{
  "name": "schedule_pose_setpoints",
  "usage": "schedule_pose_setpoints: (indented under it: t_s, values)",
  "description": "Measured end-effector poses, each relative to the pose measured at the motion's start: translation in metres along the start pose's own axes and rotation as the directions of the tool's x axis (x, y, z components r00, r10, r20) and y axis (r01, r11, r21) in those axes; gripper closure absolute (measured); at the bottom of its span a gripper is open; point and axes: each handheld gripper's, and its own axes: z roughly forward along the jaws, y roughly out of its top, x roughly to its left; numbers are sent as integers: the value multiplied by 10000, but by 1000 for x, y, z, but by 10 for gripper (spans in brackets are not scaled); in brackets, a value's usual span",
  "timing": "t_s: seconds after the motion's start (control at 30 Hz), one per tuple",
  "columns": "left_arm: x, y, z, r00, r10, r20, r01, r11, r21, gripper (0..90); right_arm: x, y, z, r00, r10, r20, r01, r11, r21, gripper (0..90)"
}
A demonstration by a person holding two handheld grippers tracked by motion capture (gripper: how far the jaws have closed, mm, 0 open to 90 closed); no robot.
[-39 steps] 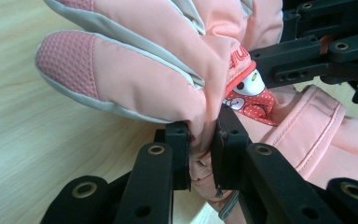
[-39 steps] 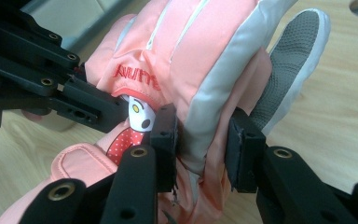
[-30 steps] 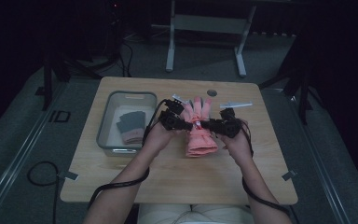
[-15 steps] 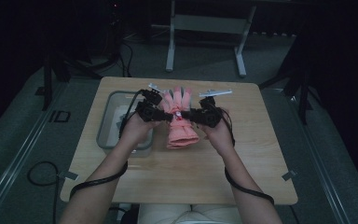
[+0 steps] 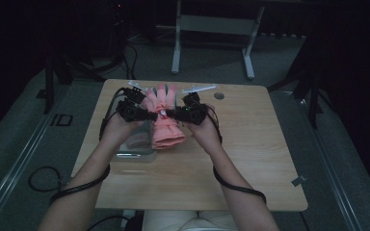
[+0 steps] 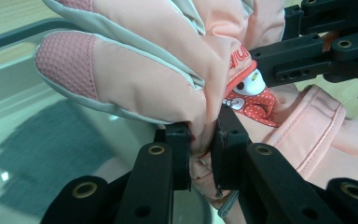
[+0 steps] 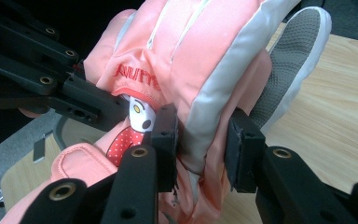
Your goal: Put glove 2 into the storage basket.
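Both hands are up over the left half of the wooden worktop [image 5: 250,159], and between them hangs a pink padded glove [image 5: 165,120], gripped from either side at about its middle. Its fingers point away from the person toward the far edge, and its cuff droops toward the near side, just above the worktop.

The left tongs [image 5: 150,115] are clamped tight on a fold at the glove's edge; in the left gripper view the two black jaws stand almost together with only a thin pinch of pink fabric [image 6: 200,140] between them. The right tongs [image 5: 172,114] hold the opposite edge. In the right gripper view their jaws stand further apart, closed on a thicker bunch of the glove where a pale grey strip [image 7: 223,93] runs down its side.

Across the glove's back there is a small cartoon patch [image 6: 251,91], white with a red dotted part below it, and red stitched lettering [image 7: 137,74] above that. One fingertip has a rougher, waffle-textured pink pad [image 6: 65,63], and a grey textured fingertip [image 7: 293,56] shows on the far side.

Under and just left of the glove sits a clear plastic bin [image 5: 135,154] on the worktop. Through its wall, in the left gripper view, a dark grey item [image 6: 46,149] lies inside; I can't tell what it is.
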Motion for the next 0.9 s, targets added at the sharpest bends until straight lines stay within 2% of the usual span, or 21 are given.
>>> schedule_pose_setpoints:
  t_s: [0.17,0.2,0.23,0.27,0.37,0.4,0.43,0.5,0.7,0.9]
  values:
    - [18,-7,-17,9989,-237,-396,237,9997,3,785,15,13,20,9997,-158,-199,159,9999,53,682]
    - [18,-7,-17,9989,-237,-396,237,9997,3,786,15,13,20,9997,-158,-199,159,9999,53,682]
    - [25,-11,-24,9977,-400,-548,397,9992,-65,786,19,16,24,9995,-184,-246,187,9998,98,682]
    - [28,-12,-26,9975,-385,-601,382,9993,-56,786,25,22,32,9991,-294,-313,298,9995,127,682]
    - [39,-16,-35,9956,-558,-752,552,9984,-105,786,32,30,43,9982,-363,-470,371,9992,168,682]
    - [39,-16,-35,9956,-558,-752,552,9984,-105,785,32,30,43,9982,-363,-470,371,9992,168,682]
    - [50,-19,-39,9938,-743,-824,735,9972,-126,785,34,32,48,9979,-396,-521,407,9990,205,682]
    - [59,-20,-41,9920,-901,-884,892,9959,-148,785,40,42,64,9963,-565,-641,587,9977,327,682]
    - [75,-23,-34,9866,-1266,-1033,1246,9919,-254,786,36,52,86,9945,-682,-794,725,9960,527,682]
    - [83,-31,-14,9831,-1613,-869,1601,9869,-210,785,26,44,102,9952,-677,-706,737,9936,859,681]
